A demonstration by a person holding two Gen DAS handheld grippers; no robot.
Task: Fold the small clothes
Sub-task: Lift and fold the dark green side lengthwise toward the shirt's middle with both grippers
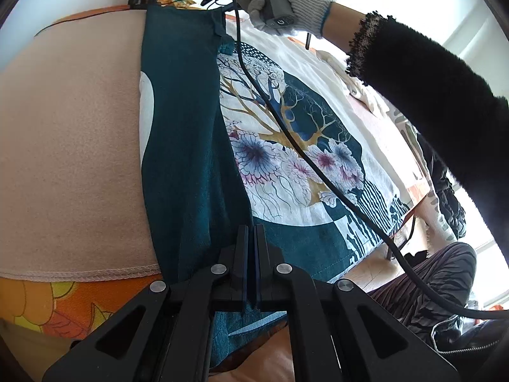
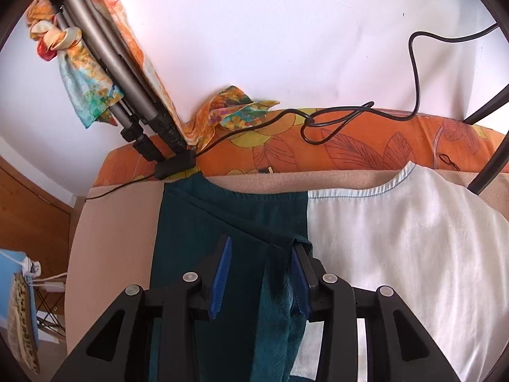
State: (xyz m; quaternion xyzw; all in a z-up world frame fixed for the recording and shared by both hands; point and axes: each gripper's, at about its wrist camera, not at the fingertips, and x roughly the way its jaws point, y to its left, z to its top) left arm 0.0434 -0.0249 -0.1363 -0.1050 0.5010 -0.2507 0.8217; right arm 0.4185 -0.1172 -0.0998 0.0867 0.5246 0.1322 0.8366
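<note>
White wall behind, peach fleece blanket [image 1: 73, 146] over the table. Left gripper [image 1: 252, 264], jaws pressed together, pinches the near hem of the teal-and-white tree-print shirt [image 1: 191, 146], likely anchoring it. Right gripper [image 2: 261, 273], jaws spread, straddles a folded teal sleeve corner [image 2: 280, 245], apparently letting it settle.

Your left tool [image 1: 253, 232] has its fingers pressed together on the near hem of the teal shirt [image 1: 187, 133]. The shirt lies on the pink blanket [image 1: 70, 143], one side folded over its tree print. Beyond the shirt, your gloved right hand [image 1: 280, 0] grips a handle, its cable [image 1: 286, 133] trailing across the print.
</note>
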